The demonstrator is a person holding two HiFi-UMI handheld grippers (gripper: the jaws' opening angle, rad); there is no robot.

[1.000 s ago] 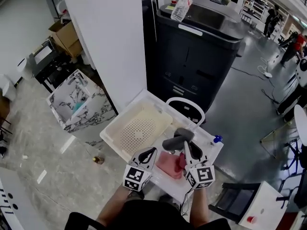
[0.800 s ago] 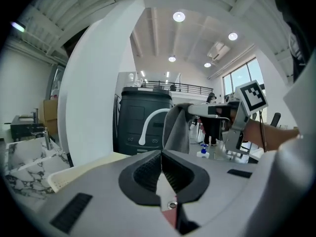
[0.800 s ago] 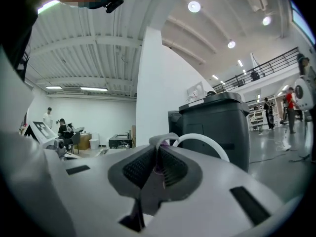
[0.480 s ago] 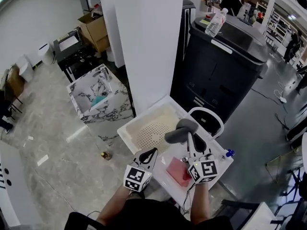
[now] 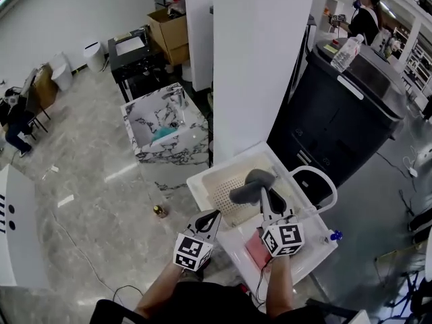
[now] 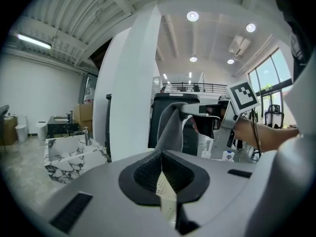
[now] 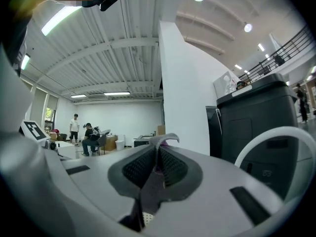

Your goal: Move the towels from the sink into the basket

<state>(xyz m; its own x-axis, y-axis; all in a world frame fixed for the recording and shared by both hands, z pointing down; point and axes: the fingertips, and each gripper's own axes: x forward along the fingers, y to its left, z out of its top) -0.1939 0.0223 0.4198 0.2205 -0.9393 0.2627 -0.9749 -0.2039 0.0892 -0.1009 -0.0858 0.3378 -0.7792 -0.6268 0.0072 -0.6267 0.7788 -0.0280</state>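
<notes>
Above the basket point(image 5: 223, 165), right gripper point(image 5: 264, 196) pinches a grey towel point(image 5: 246, 186); left gripper point(image 5: 213, 217) seems closed, empty.

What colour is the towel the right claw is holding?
Grey. The towel shows best in the head view.

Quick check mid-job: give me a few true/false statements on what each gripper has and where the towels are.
1. The right gripper grips a grey towel. True.
2. The left gripper holds a pink towel. False: its jaws are shut on nothing; that towel lies in the white tub.
3. A teal cloth lies in the marble sink. True.
4. The water bottle is on the floor. False: it is on top of the black cabinet.
</notes>
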